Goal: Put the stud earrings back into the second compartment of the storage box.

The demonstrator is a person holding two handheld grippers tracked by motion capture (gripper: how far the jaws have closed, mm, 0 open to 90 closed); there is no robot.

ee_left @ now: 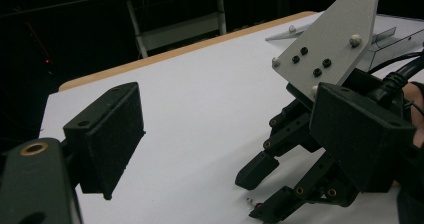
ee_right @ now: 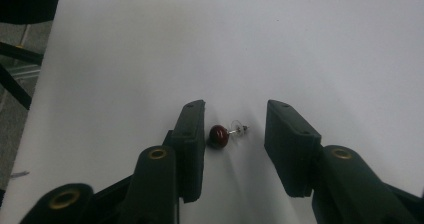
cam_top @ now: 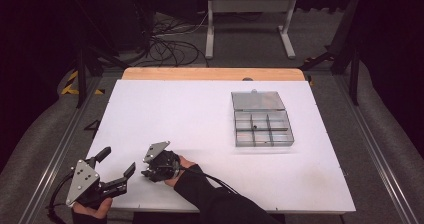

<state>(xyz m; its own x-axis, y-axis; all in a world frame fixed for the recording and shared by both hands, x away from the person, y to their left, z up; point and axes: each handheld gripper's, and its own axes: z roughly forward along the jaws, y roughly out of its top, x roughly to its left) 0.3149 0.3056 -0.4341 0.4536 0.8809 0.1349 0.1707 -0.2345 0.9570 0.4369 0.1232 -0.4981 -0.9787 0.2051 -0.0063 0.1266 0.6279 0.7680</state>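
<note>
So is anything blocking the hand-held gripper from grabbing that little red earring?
Nothing visible. The red earring lies on the white table right between the right hand-held gripper jaws, touching or nearly touching one jaw, a gap to the other.

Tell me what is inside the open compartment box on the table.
The compartment box shows one small dark item in a middle cell. The other cells look empty, though anything tiny is too small to tell from the high view.

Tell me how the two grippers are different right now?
The left gripper has its jaws spread wide with nothing between them; the right gripper has narrower jaws with a red earring lying between them. The left points across the table; the right tips down onto it. Both are black, each held in a hand.
</note>
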